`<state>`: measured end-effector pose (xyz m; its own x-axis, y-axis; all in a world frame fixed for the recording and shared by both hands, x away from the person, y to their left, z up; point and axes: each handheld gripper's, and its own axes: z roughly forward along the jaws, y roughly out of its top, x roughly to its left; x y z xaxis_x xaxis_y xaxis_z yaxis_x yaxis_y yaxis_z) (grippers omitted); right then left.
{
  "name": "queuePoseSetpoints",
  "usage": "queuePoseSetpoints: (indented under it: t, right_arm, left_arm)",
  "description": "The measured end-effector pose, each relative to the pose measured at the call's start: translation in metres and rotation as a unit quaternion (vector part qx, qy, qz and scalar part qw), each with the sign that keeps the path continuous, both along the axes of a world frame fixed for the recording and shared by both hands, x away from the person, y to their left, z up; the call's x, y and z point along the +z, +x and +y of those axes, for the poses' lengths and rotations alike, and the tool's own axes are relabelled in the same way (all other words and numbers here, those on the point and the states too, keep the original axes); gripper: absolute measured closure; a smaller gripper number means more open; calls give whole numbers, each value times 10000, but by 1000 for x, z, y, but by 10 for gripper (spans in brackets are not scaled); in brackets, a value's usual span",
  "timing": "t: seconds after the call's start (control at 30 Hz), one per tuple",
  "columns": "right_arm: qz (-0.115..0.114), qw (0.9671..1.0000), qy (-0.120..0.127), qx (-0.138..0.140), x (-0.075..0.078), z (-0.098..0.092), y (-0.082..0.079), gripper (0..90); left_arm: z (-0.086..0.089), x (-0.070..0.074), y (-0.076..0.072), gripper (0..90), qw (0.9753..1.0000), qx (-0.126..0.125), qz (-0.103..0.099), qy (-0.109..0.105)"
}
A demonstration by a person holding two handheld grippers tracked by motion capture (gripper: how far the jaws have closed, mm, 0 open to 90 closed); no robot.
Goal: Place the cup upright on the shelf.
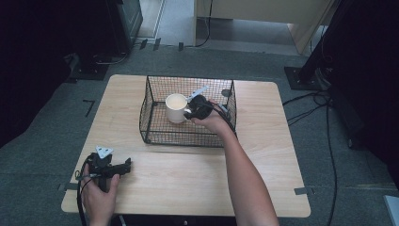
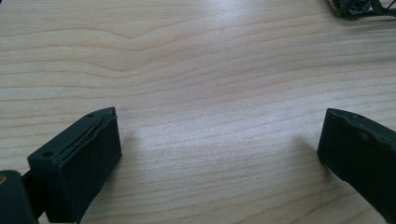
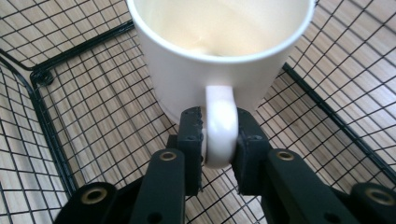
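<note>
Wooden table [image 1: 188, 174]: right gripper [image 3: 218, 135] clamped on mug handle [image 3: 219, 126]; left gripper [image 2: 219, 149] wide apart, empty.

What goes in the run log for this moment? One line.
right tongs: shut on mug handle, inside wire basket | left tongs: open, empty, low over table

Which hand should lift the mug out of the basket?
The right gripper: its jaws already clamp the white mug's handle inside the wire basket. The left gripper sits open, far away.

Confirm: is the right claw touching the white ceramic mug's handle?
Touching. The right gripper view shows the right claw with both jaws pressed against the white ceramic mug's handle.
</note>
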<state>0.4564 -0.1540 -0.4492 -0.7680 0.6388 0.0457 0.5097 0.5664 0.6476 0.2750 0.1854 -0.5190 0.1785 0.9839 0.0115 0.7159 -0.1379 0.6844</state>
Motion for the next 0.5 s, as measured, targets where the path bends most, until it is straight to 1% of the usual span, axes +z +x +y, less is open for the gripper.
queuePoseSetpoints:
  t: [0.13, 0.2, 0.23, 0.27, 0.3, 0.37, 0.43, 0.5]
  right_arm:
    - [-64, 10000, 36, -31, 3, -3, -1, 595]
    - [-28, 10000, 84, -13, 5, -4, -3, 477]
    - [-46, 10000, 79, -12, 6, -4, -3, 423]
    - [-89, 9999, 55, -23, 7, -4, -4, 366]
    - [-118, 9999, 41, -54, 8, -5, -5, 336]
    - [-231, 9996, -21, -176, 11, -5, -6, 244]
    - [-340, 9990, -16, -280, 16, -7, -8, 191]
    - [-396, 9985, 105, -372, 21, -9, -9, 155]
  left_arm:
    - [0, 0, 0, 0, 10000, 8, -8, -8]
    - [0, 0, 0, 0, 10000, 9, -8, -8]
    - [0, 0, 0, 0, 10000, 9, -8, -8]
    - [0, 0, 0, 0, 10000, -3, 1, 0]
    - [0, 0, 0, 0, 10000, -11, -1, 3]
    - [0, 0, 0, 0, 10000, -22, 1, 4]
    - [0, 0, 0, 0, 10000, -28, 5, 8]
    - [0, 0, 0, 0, 10000, -24, 1, 4]
